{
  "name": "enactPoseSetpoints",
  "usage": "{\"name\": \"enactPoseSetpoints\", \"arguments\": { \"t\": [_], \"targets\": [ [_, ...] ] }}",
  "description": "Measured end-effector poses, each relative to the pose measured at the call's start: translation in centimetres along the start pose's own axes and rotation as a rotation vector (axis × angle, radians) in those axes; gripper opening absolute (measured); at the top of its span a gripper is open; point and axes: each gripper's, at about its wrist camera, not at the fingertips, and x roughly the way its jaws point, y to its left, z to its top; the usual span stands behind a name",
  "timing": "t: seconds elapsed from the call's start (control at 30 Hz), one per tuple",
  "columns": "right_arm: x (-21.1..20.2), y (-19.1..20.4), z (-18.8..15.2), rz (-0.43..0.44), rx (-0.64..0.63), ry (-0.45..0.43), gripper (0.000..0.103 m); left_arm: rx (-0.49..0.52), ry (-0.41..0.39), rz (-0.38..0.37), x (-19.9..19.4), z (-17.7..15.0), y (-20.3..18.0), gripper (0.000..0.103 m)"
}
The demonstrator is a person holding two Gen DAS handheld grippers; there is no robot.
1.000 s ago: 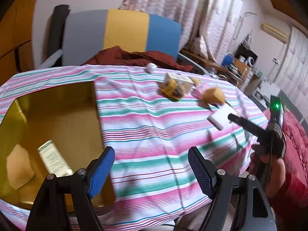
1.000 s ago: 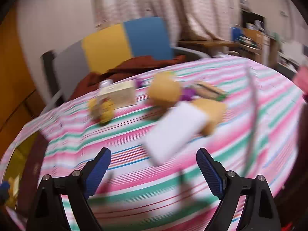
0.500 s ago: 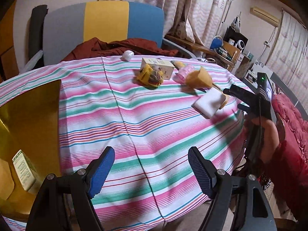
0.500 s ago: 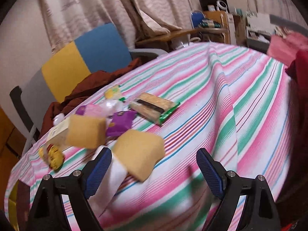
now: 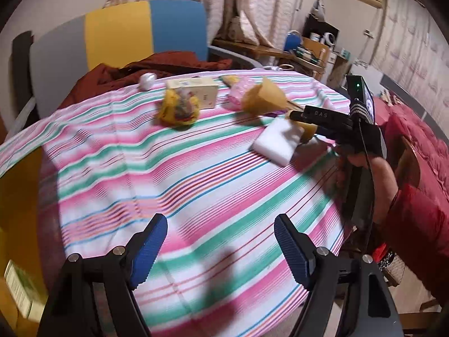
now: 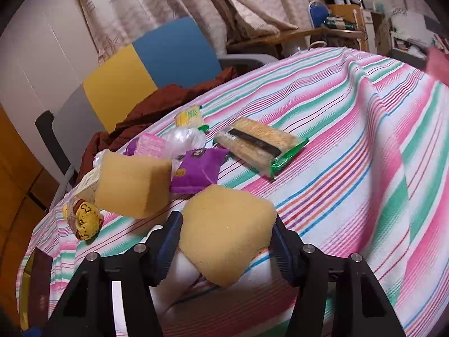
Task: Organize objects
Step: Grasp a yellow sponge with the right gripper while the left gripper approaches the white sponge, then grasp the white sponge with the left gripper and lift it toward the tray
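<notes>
In the right wrist view my right gripper [image 6: 226, 236] has a flat yellow sponge [image 6: 227, 230] between its pads, both pads touching its sides, on top of a white foam block [image 6: 182, 269]. A second yellow sponge [image 6: 132, 185], a purple packet [image 6: 197, 170] and a green-edged cracker pack [image 6: 258, 143] lie beyond. In the left wrist view my left gripper [image 5: 220, 245] is open and empty above the striped tablecloth [image 5: 168, 174]. The right gripper [image 5: 311, 120] shows there at the white block [image 5: 277, 140].
A yellow mesh bag [image 5: 179, 109], a cream carton [image 5: 196, 88] and a pink packet [image 5: 240, 91] lie at the far side. A gold box [image 5: 19, 224] holding a green-white pack [image 5: 19, 289] sits at the left. A chair [image 5: 126, 31] with a red cloth stands behind the table.
My right gripper has moved forward onto the flat yellow sponge and narrowed around it. My left gripper has swung right, so the gold box has slid to the left edge.
</notes>
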Motion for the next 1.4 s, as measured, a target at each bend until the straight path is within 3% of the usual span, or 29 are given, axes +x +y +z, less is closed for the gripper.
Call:
{"name": "enactPoseSetpoints", "arguments": {
  "t": [0.2, 0.43, 0.7, 0.83, 0.9, 1.03, 1.17, 1.4],
  "targets": [
    [-1.4, -2.9, -0.8, -0.008, 0.162, -0.1, 0.059, 0.064, 0.013, -0.047, 3.1, 2.4, -2.3, 0.081],
    [-1.2, -2.8, -0.7, -0.017, 0.155, -0.105, 0.06, 0.222, 0.013, -0.108, 7.2, 6.2, -5.8, 0.081],
    [-1.3, -3.0, -0.8, -0.016, 0.155, -0.114, 0.06, 0.346, 0.097, -0.126, 12.7, 8.5, -8.0, 0.081],
    [-1.4, -3.0, -0.8, -0.022, 0.149, -0.118, 0.06, 0.305, 0.115, -0.133, 14.4, 8.2, -7.7, 0.08],
    [-1.3, -3.0, -0.8, -0.023, 0.148, -0.119, 0.06, 0.27, 0.068, -0.143, 14.1, 7.8, -7.2, 0.079],
    [-1.4, -3.0, -0.9, -0.022, 0.147, -0.121, 0.06, 0.252, 0.046, -0.126, 13.8, 7.5, -6.7, 0.067],
    [-1.4, -2.8, -0.8, -0.029, 0.141, -0.121, 0.06, 0.228, 0.029, -0.129, 13.4, 7.1, -6.1, 0.066],
    [-1.5, -1.2, -0.8, -0.123, 0.066, -0.119, 0.061, 0.171, -0.024, -0.101, 11.7, 5.6, -4.9, 0.064]
  ]
}}
